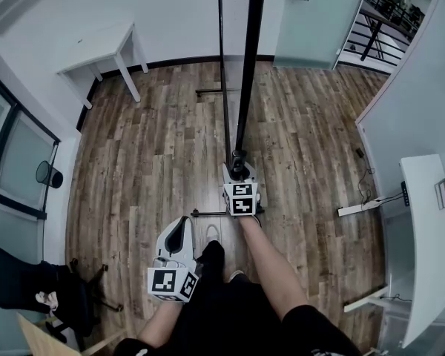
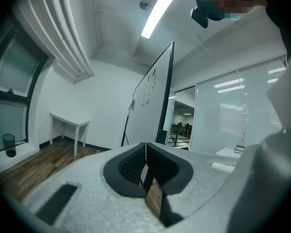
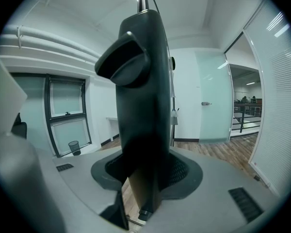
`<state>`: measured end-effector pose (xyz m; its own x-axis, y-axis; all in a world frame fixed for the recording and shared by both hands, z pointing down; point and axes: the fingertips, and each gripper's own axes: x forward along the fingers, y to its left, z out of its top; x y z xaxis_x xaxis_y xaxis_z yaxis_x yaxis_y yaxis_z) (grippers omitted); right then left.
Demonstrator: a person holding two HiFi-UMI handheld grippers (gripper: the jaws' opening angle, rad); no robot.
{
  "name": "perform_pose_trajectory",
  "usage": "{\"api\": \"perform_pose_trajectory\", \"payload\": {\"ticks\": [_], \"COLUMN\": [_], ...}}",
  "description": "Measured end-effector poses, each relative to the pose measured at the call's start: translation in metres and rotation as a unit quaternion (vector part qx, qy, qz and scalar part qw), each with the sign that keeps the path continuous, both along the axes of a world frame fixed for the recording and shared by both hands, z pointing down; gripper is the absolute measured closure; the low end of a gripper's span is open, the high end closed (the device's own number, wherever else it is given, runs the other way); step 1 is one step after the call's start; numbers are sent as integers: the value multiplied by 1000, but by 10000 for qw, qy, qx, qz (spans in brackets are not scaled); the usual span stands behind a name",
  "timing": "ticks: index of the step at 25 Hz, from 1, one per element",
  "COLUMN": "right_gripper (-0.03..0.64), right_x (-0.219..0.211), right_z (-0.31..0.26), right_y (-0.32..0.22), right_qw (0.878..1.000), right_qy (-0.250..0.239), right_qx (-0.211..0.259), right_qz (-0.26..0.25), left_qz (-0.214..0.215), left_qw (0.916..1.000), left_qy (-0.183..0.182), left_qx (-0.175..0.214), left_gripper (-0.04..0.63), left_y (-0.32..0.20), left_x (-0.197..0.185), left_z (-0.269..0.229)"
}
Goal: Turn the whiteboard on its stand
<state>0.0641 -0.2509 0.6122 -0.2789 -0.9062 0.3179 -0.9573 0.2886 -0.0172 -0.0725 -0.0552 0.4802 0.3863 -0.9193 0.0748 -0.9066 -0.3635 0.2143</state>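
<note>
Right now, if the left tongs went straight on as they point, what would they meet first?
Probably the whiteboard, its white face beside the dark near edge. Nothing shows between it and the left tongs, though depth is unclear.

I record a wood-plank floor and white walls. A small white table stands against the wall, dark-framed windows to its left, a frosted door to its right.
</note>
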Motion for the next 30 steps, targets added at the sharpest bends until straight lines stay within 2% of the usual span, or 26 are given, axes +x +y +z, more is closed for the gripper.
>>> {"api": "perform_pose_trajectory", "payload": {"ticks": [5, 13, 22, 30], "right_gripper": [453, 453, 453, 453], "right_x": [1, 2, -2, -9], "right_z": [0, 1, 2, -2], "right_y": [19, 43, 67, 95], "right_qw": [10000, 10000, 10000, 9999], "right_qy": [-11, 15, 5, 28], "right_qx": [10, -35, -13, 118], "right_qz": [-3, -30, -60, -76], "left_qz": [-56, -390, -550, -340], "left_qw": [10000, 9992, 9984, 9993], "left_qy": [-41, -107, -121, -119], "left_qx": [49, 32, 41, 28], "left_gripper": [574, 574, 574, 574], "left_y": [37, 88, 106, 115], "left_x": [4, -6, -19, -28], "left_z": [-6, -21, -25, -23]}}
